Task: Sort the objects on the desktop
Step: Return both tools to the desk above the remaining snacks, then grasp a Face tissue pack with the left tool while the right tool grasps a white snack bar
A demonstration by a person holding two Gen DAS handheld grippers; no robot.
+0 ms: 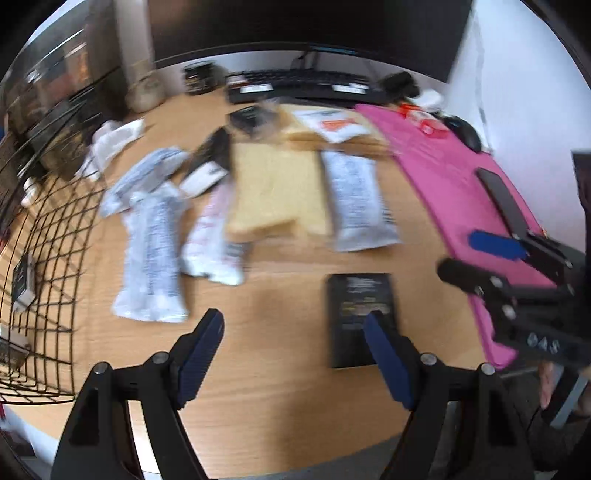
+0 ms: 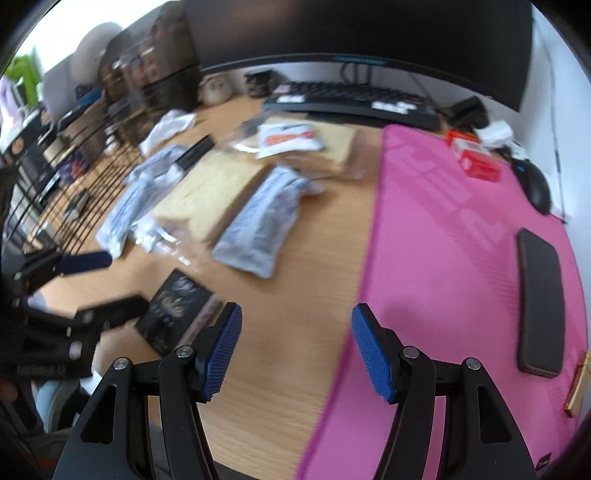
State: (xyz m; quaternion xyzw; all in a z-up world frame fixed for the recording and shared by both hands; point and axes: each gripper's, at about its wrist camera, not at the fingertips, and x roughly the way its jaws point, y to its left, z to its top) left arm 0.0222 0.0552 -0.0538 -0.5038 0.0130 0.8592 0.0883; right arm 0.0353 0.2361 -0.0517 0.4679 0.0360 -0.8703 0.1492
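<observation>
Across the back of the wooden desk (image 1: 280, 306) stands a dark monitor (image 2: 369, 29), with a black keyboard (image 2: 354, 99) under it. To the right lies the pink mat (image 2: 443, 236), which carries a dark phone (image 2: 541, 299), a black mouse (image 2: 535, 184) and a red-and-white box (image 2: 476, 158). At the left edge of the desk sits a black wire basket (image 1: 40, 258) with a few small items inside — too blurred to name.

Mid-desk, the clutter spreads in a loose row: tan padded envelopes (image 1: 262, 192) overlapping one another, and silver-white foil packets (image 1: 358, 199) just beside them on both sides, another packet (image 1: 151, 251) lying nearer the basket. A white pouch with orange print (image 2: 288, 140) rests on the farther envelope. Crumpled white paper (image 1: 110, 144) lies near the basket's far corner.

Nearest of all is a flat black box with pale print (image 1: 360, 317) on bare wood — the left gripper (image 1: 295, 354) hangs over it with its jaws spread wide and nothing between them, its right finger covering the box's edge. The right gripper (image 2: 295, 350) is likewise released and empty, poised above the seam between wood and pink mat.
</observation>
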